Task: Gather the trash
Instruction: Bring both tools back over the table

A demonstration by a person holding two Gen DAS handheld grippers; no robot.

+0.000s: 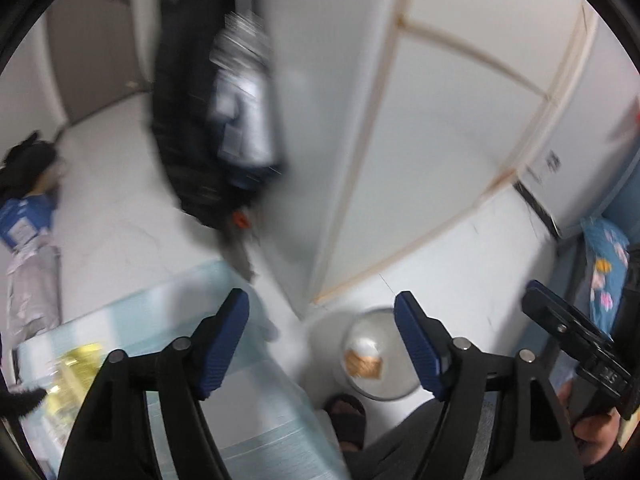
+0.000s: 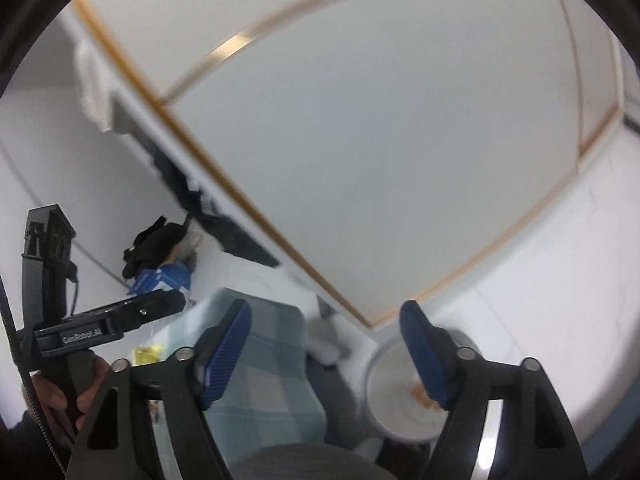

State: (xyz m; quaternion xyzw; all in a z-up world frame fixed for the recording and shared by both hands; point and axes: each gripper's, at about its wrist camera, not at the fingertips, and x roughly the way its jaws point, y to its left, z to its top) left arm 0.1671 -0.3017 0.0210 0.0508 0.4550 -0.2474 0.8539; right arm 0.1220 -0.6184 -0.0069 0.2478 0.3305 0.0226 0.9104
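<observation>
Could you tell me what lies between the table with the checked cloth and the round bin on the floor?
In the left wrist view, a foot in a dark slipper stands on the white floor between the table and the bin.

Two black grippers with blue pads, left (image 1: 322, 344) and right (image 2: 326, 354), are hovering over one round grey trash bin (image 1: 378, 354) and one pale-green checked counter (image 1: 256, 420).

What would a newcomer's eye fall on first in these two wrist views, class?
Probably the open blue-padded left tongs filling the lower foreground, gripping nothing. Between them, on the white floor, stands a round bin with brown and white scraps inside, beside a pale checked tabletop carrying a yellow wrapper. The right tongs are open too, under a big white gold-trimmed panel.
</observation>
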